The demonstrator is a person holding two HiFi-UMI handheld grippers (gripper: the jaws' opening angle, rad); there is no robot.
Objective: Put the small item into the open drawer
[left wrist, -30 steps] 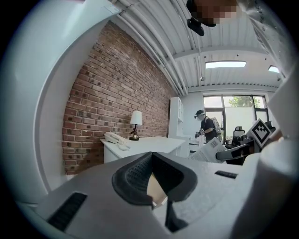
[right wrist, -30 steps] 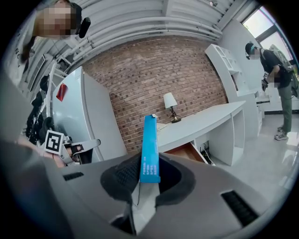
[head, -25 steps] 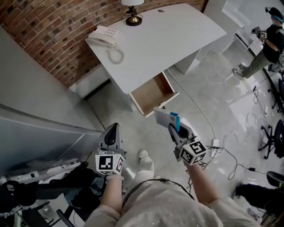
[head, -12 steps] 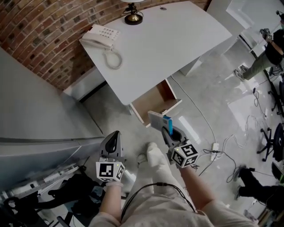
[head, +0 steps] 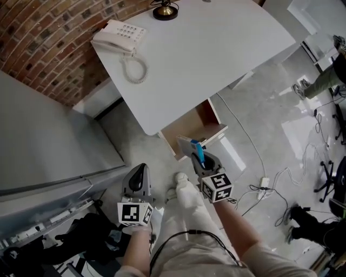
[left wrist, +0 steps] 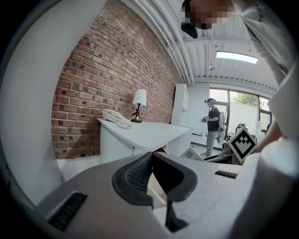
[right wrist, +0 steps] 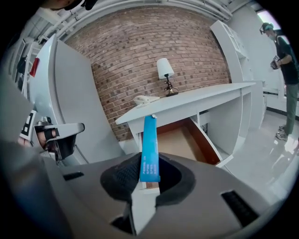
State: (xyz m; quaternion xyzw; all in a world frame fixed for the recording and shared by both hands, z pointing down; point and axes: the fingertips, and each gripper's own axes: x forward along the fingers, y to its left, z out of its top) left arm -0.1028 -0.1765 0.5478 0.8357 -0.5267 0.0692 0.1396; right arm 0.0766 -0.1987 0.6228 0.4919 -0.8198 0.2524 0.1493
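Note:
A thin flat box with a blue edge (right wrist: pixel 149 144) stands upright between the pads of my right gripper (right wrist: pixel 149 172), which is shut on it. In the head view that gripper (head: pixel 197 158) holds the box (head: pixel 189 146) just in front of the open drawer (head: pixel 189 125), slightly below its front panel. The drawer (right wrist: pixel 180 142) hangs pulled out under the white desk (head: pixel 216 48) and its wooden floor looks bare. Lower left, my left gripper (head: pixel 139 172) is held beside the person's leg. Its jaws (left wrist: pixel 150 170) are shut with nothing in them.
A white telephone (head: pixel 119 38) and a lamp base (head: pixel 165 10) sit on the desk near the brick wall. A grey cabinet (head: pixel 48 140) stands at left. Cables and a power strip (head: pixel 263 176) lie on the floor at right. Another person (right wrist: pixel 286 70) stands far right.
The person has stepped closer, so the desk and drawer are nearer. My right gripper with the box has moved up to the drawer's front. The left gripper keeps its place.

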